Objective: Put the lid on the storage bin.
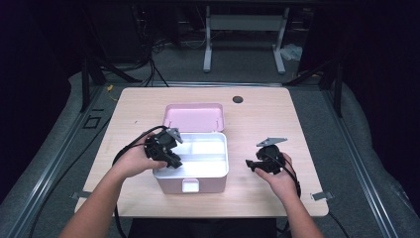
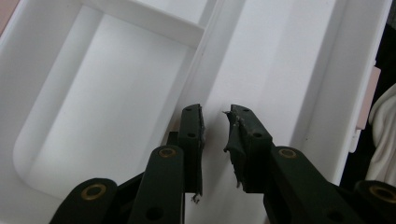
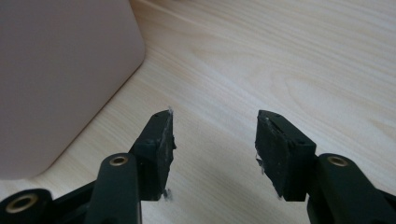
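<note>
Pink box (image 1: 190, 184), lid open, frame centre: left tongs (image 2: 215, 135) slightly parted inside white tray (image 1: 210, 163), gripping nothing. Right tongs (image 3: 215, 140), half open, empty, over counter (image 1: 257, 119) at right.

Count: 1 pink box (image 1: 190, 184) with 1 open lid (image 1: 194, 117), 1 white tray insert (image 1: 213, 171) (at least 2 compartments in the left gripper view), 2 grippers, left gripper (image 1: 173, 161) and right gripper (image 1: 250, 164), 1 counter (image 1: 267, 119), 1 dark round cap (image 1: 237, 99) on it.
</note>
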